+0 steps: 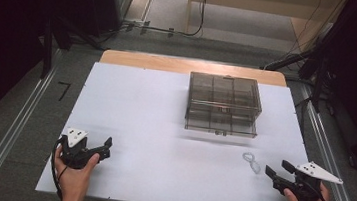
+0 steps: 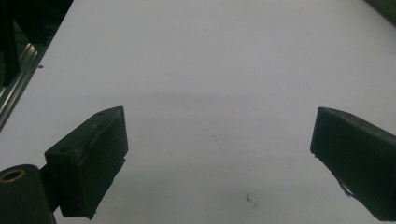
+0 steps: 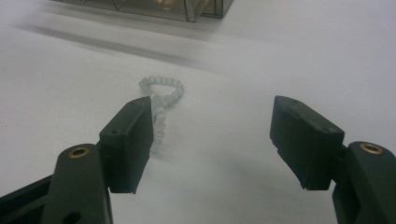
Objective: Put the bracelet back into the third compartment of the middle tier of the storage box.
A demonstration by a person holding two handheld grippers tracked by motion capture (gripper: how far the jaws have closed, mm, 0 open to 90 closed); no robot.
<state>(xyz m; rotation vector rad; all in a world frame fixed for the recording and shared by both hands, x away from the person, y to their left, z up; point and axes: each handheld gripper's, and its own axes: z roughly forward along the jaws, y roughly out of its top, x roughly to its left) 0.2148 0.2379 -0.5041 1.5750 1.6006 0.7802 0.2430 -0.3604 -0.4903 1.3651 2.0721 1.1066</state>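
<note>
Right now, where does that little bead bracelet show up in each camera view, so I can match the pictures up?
High view: the bead bracelet lies on the white table, lower right, just ahead of the right gripper.
Left gripper view: not in it.
Right gripper view: bracelet at upper centre, partly behind the left-hand jaw.
Shared landmark: the smoky clear compartment box, beyond the bracelet in the high view and at the top edge of the right gripper view.
</note>
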